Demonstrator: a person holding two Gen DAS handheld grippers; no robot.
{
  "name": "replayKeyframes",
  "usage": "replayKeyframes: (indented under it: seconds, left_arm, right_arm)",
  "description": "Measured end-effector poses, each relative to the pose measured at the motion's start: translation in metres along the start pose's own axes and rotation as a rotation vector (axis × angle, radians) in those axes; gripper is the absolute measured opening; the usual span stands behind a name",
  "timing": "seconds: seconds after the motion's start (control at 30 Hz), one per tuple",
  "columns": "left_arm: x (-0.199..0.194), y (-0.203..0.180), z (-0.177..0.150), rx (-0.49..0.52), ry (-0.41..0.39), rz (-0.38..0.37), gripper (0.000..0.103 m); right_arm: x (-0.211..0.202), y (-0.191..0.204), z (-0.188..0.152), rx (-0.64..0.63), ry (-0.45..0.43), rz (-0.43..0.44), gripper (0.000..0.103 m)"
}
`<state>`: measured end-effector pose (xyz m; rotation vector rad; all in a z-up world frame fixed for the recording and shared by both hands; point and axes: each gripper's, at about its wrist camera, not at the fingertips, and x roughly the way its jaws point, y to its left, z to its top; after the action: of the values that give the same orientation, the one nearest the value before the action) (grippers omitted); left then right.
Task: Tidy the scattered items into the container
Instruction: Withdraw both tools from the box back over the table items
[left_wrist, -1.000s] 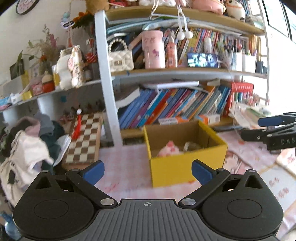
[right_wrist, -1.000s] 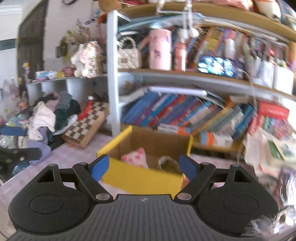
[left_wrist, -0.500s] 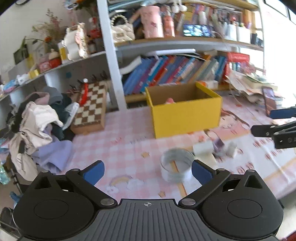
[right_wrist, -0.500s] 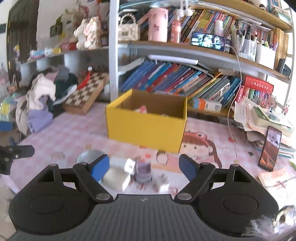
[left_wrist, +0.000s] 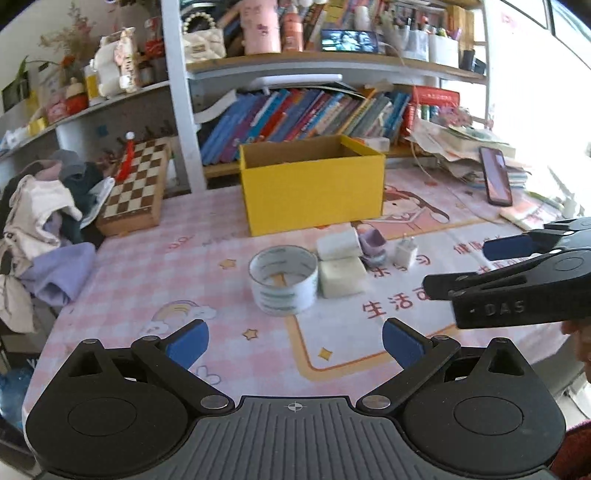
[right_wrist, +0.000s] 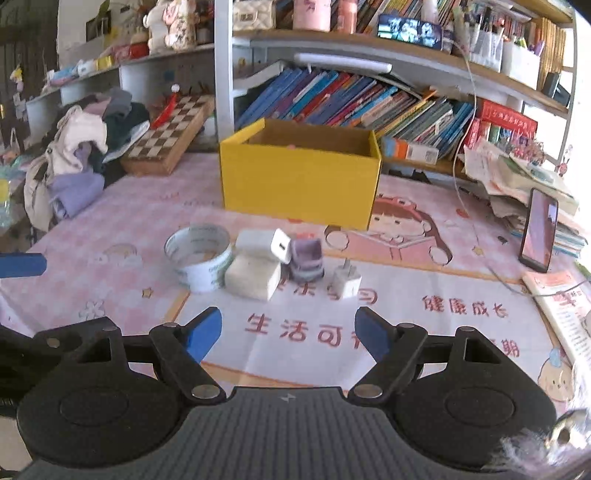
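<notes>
Fingers, left gripper (left_wrist: 292, 343): blue-padded, spread wide, holding nothing. Fingers, right gripper (right_wrist: 288, 332): likewise wide apart, empty; its black side, seen from the left wrist, reads "DAS".

Ahead of both pairs, on the pink checked counter cloth (right_wrist: 122, 210) printed with red "生活可" and "健康成长":
- white tape roll with green print (right_wrist: 200, 258)
- cream rectangular block (right_wrist: 253, 277), touching the roll
- white USB charger cube (right_wrist: 266, 244), resting atop the block
- small purple pouch (right_wrist: 306, 258)
- white two-pin plug adapter (right_wrist: 346, 282)

Beyond these: open yellow cardboard box (right_wrist: 301, 177), contents unclear.

Tape roll (left_wrist: 283, 280) beside white blocks (left_wrist: 341, 276), yellow box (left_wrist: 311, 188) behind, jaws apart
</notes>
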<state>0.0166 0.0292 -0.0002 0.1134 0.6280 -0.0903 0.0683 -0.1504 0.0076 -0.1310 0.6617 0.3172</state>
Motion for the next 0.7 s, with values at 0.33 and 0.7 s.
replayKeyframes:
  seconds: [0.33,0.7]
  left_arm:
    - [0.012,0.017,-0.008,-0.112,0.035,0.053,0.102]
    - [0.024,0.012,-0.005,-0.078,0.028,0.029,0.102]
  right_arm:
    - [0.009,-0.011,-0.006,0.036,0.063,-0.036,0.078]
    - [0.016,-0.008,-0.011,-0.033,0.067,-0.014,0.063]
